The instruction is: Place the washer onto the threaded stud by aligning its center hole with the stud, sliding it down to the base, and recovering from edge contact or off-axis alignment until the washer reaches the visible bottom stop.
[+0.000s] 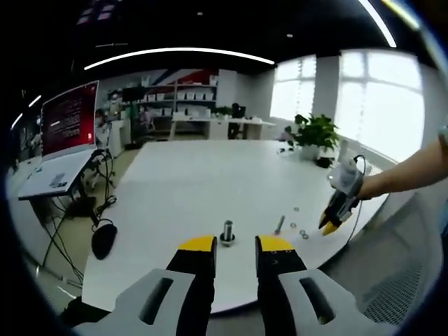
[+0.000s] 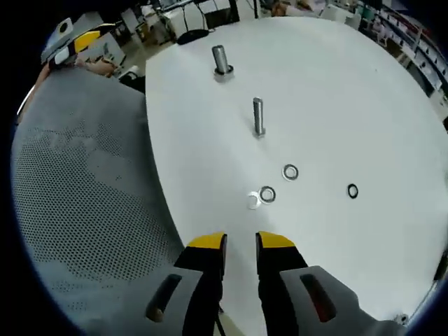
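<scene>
Steel washers are seen lying flat on the white table (image 2: 364,91): one washer (image 2: 267,194) rests just ahead of the right gripper (image 2: 241,241), whose yellow-tipped jaws are held slightly apart with nothing between them. A second washer (image 2: 290,172) lies just beyond, and a dark ring (image 2: 352,190) off to the side. The threaded stud (image 2: 258,115) stands upright farther on, a shorter stud (image 2: 221,61) beyond it. The left gripper (image 1: 235,243) is held spread and empty before that short stud (image 1: 227,232).
</scene>
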`<state>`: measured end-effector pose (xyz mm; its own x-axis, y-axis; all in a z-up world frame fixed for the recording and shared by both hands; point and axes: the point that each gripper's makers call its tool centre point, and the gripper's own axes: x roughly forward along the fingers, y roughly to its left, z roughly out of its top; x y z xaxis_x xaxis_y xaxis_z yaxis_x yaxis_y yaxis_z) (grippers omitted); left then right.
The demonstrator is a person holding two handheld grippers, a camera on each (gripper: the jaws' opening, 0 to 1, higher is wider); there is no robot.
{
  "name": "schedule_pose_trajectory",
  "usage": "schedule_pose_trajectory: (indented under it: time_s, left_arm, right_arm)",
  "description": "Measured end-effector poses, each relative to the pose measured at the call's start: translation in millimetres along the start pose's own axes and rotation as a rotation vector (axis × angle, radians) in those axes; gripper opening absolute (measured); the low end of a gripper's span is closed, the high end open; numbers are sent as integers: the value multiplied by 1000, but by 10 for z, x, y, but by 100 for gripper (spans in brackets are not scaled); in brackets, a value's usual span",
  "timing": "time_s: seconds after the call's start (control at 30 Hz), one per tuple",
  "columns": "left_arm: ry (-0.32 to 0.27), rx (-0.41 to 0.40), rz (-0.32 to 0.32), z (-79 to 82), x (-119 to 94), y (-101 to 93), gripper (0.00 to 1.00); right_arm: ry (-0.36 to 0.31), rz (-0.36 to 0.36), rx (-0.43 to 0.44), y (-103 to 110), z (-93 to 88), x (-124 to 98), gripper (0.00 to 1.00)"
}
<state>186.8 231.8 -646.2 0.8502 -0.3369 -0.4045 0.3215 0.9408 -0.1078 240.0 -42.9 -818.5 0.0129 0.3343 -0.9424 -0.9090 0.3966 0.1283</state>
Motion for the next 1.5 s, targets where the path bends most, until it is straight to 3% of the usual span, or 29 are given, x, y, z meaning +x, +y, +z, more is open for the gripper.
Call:
schedule_pose_trajectory:
  time_s: [0.1, 0.2, 0.3, 0.4, 0.63, 0.77, 0.87, 0.97, 1.07, 1.2, 1.5]
  left_arm:
    - [-3, -3, -2, 6, -2, -3, 20]
    - [1, -3, 1, -4, -1, 2, 20]
    - [1, -5, 4, -4, -1, 7, 19]
    - [0, -8, 4, -3, -1, 7, 19]
    - [3, -9, 6, -6, 0, 15, 18]
    - [3, -11, 4, -7, 0, 12, 18]
    - [1, -11, 3, -4, 1, 12, 18]
    - [-1, -11, 4, 0, 1, 13, 18]
    - [-4, -12, 4, 5, 0, 14, 18]
    - [-4, -11, 2, 6, 0, 14, 18]
    - [-6, -12, 3, 9, -2, 14, 17]
  right_arm:
    - [27, -13, -63, 21, -7, 94, 20]
    - [48, -18, -68, 2, -22, 162, 23]
    - [42, -35, -67, -72, -12, 201, 23]
    - [32, -4, -49, -32, 19, 253, 25]
    - [18, -35, -101, -81, 179, 293, 25]
    - [75, -80, -254, -118, 194, 301, 25]
    - [75, -76, -188, -128, 218, 312, 24]
    - [62, -75, -190, -142, 233, 313, 23]
    - [7, -94, -123, -189, 301, 323, 21]
    - [13, -72, -212, -162, 289, 322, 20]
    - [72, -59, -269, -155, 257, 329, 20]
